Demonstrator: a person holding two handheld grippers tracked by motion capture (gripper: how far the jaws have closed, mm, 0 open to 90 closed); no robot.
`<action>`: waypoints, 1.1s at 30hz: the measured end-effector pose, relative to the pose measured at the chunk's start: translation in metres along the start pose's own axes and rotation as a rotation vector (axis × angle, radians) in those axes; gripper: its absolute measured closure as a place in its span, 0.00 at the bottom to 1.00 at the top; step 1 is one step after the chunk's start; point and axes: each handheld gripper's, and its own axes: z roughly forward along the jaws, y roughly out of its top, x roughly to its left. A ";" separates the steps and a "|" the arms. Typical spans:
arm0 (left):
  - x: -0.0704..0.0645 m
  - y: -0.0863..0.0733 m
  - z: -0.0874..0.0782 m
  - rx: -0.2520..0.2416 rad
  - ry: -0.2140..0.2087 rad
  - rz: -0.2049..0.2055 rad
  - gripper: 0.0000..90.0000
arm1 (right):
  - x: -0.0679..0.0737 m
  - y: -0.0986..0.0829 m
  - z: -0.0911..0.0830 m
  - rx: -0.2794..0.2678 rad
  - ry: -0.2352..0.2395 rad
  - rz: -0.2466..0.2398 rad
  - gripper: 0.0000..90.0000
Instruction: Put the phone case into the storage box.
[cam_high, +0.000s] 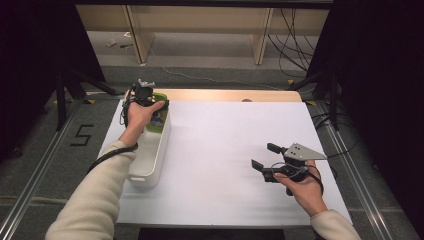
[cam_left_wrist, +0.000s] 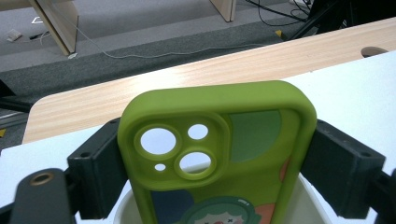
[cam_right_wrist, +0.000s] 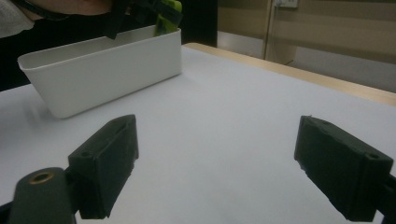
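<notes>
1. Green soft-rubber phone case (cam_left_wrist: 219, 154) with three round camera cut-outs and a cartoon face printed low on its back: it is clamped upright between the two black jaws of the left gripper (cam_left_wrist: 219, 163), one jaw pressed to each long edge. In the high view the case (cam_high: 159, 116) is held over the far end of the white bin.
2. Left gripper (cam_high: 144, 95): it is gripped in the person's left hand (cam_high: 137, 117) at the far left of the table, directly above the bin's far end. The lower part of the case is seen inside the bin's rim in the left gripper view; whether it touches the bin's floor cannot be told.
3. White oblong plastic bin (cam_high: 150, 172) with a handle slot at its near end: it is set lengthwise on the left side of the white table surface (cam_high: 225, 150). In the right gripper view the bin (cam_right_wrist: 107, 74) is seen well apart from that gripper's jaws.
4. Right gripper (cam_high: 264, 156), topped by a grey three-cornered plate: it is held in the right hand (cam_high: 305, 190) over the near right part of the table. Its jaws are spread wide apart, nothing is held between them, and bare white surface is seen in the gap.
5. Pale wooden table edge (cam_left_wrist: 187, 84): it is exposed beyond the white surface, at the far side.
</notes>
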 end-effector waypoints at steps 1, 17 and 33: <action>0.000 0.000 0.000 0.000 0.001 0.002 0.16 | 0.000 0.000 0.000 0.000 0.000 0.001 0.16; 0.000 0.004 -0.001 -0.012 -0.005 0.003 0.01 | 0.000 0.000 0.000 0.002 0.000 0.001 0.16; 0.003 0.007 -0.010 -0.044 0.011 0.009 0.00 | 0.000 0.000 0.001 0.003 0.002 0.004 0.16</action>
